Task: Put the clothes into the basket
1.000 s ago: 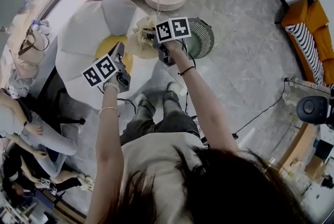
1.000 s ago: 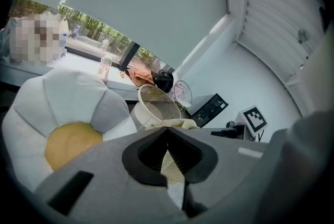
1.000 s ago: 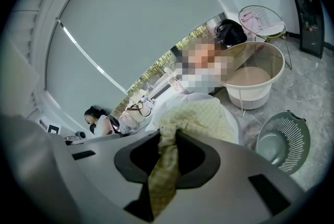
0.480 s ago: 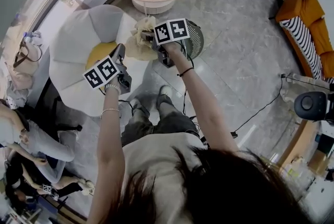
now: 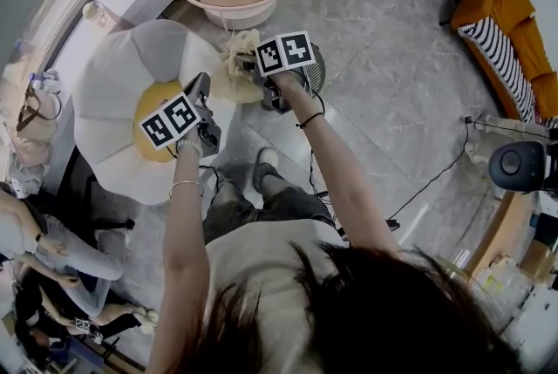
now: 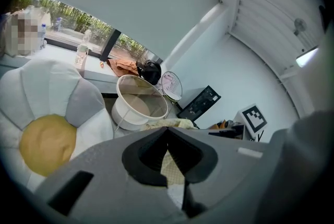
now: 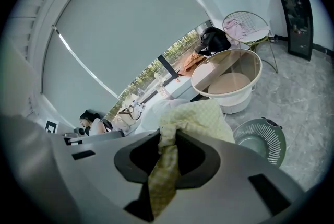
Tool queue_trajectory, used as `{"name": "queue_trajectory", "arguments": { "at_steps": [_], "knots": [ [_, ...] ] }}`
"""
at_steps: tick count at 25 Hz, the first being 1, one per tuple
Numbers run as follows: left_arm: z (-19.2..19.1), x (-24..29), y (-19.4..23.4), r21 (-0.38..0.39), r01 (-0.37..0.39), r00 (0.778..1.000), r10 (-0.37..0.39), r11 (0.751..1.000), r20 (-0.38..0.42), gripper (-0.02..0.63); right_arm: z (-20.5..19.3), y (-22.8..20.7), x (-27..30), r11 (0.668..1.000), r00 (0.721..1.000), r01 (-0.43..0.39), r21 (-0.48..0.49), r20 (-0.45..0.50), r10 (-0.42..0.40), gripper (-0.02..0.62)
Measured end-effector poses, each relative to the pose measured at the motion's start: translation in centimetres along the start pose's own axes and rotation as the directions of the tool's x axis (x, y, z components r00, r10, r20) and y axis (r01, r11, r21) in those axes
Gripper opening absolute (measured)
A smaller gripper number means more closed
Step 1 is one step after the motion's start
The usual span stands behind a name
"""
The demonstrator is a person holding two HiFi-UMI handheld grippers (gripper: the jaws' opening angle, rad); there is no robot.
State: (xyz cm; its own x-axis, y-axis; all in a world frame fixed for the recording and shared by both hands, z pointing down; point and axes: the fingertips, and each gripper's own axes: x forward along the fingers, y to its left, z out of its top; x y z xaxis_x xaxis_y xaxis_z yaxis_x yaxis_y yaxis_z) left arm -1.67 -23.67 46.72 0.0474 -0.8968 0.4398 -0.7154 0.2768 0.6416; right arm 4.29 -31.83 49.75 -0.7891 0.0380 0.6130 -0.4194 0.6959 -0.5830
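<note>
A pale yellow checked cloth (image 5: 232,70) hangs bunched between my two grippers, above the floor. My right gripper (image 5: 253,64) is shut on it; in the right gripper view a strip of the cloth (image 7: 166,165) runs down through the closed jaws (image 7: 167,137). My left gripper (image 5: 203,86) points at the same cloth from the left. Its jaws (image 6: 167,133) meet with the checked fabric (image 6: 169,124) pinched at their tip. The round green slatted basket (image 5: 316,74) stands on the floor, largely hidden under my right hand. It shows to the lower right in the right gripper view (image 7: 261,140).
A large white round tub (image 5: 261,15) stands beyond the basket. A white flower-shaped cushion (image 5: 113,85) with a yellow centre lies at left. People sit at the lower left (image 5: 52,250). An orange sofa (image 5: 514,32) is far right and a cable (image 5: 436,185) crosses the floor.
Both grippers have carried the cloth sideways, away from the flower cushion. The green basket now lies further under my right hand. The person has stepped along too.
</note>
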Motion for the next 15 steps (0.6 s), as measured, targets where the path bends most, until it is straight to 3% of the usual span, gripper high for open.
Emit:
{"name": "queue_trajectory", "arguments": {
  "at_steps": [10, 15],
  "knots": [
    [-0.5, 3.6, -4.1, 0.041, 0.07, 0.997, -0.069, 0.997, -0.043, 0.012, 0.7, -3.4, -2.7, 0.998, 0.998, 0.042, 0.041, 0.035, -0.043, 0.071],
    [-1.0, 5.5, -5.8, 0.07, 0.122, 0.988, -0.114, 0.99, -0.107, 0.011, 0.9, -5.2, -4.1, 0.993, 0.994, 0.085, 0.079, 0.064, -0.09, 0.071]
  ]
}}
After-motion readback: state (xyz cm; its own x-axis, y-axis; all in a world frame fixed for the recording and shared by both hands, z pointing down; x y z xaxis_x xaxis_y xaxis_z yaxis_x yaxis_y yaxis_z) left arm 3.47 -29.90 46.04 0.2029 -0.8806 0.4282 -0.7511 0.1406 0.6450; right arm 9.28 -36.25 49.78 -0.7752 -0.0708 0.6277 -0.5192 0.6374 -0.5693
